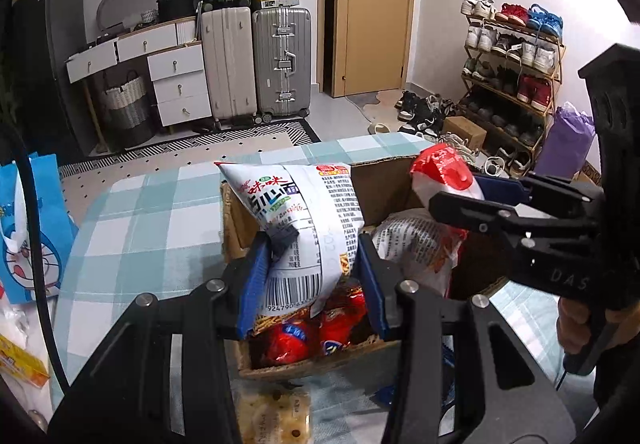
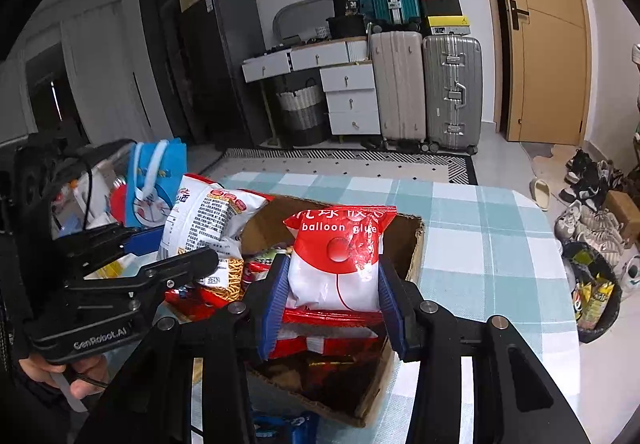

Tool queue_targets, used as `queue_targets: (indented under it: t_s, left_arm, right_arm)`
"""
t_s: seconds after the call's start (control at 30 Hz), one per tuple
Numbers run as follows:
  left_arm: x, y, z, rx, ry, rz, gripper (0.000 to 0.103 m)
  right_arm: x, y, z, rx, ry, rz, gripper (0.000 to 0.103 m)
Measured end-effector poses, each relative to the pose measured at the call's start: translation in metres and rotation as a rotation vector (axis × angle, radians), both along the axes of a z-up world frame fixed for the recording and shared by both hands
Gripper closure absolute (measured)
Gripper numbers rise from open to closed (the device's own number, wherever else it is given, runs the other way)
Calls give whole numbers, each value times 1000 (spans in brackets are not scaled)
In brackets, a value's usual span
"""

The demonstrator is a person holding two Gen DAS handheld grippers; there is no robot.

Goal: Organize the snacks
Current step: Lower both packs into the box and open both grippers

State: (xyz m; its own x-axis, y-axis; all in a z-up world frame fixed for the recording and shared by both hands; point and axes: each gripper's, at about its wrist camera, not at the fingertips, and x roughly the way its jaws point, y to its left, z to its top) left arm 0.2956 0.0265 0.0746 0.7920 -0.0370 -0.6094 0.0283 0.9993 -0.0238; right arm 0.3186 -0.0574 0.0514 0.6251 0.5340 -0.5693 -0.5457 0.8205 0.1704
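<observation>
Over the cardboard box [image 1: 384, 180] on the checked tablecloth [image 1: 152, 228]: both grippers loaded, neither bag released yet.

Left gripper [image 1: 312, 280] is clamped on the white noodle snack bag [image 1: 308, 220], blue pads pressing its lower half. Bag stands roughly upright, long axis near vertical, top seam up and leaning slightly left, barcode end down toward the box.

Right gripper [image 2: 332, 304] is clamped on the red-and-white "balloon glue" bag [image 2: 340, 256]. Also upright, long axis vertical, red printed end up, white body between the pads, front face toward the camera.

Progress, as I read it: partway. Box already holds several red packets [image 1: 316, 336] and at least one more printed bag on the right side [image 1: 416, 248]. These two held bags hang just above the opening, so lowering and letting go are left.

Still outside the box: a cracker pack [image 1: 276, 416] on the cloth at the near edge, a blue wrapper [image 2: 288, 428] beside it. Likely more to collect.
</observation>
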Motion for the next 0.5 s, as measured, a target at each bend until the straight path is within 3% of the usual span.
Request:
queue_targets:
  t_s: [0.5]
  left_arm:
    - [38, -15, -34, -3, 15, -8, 63]
  right_arm:
    - [22, 12, -7, 24, 22, -35, 60]
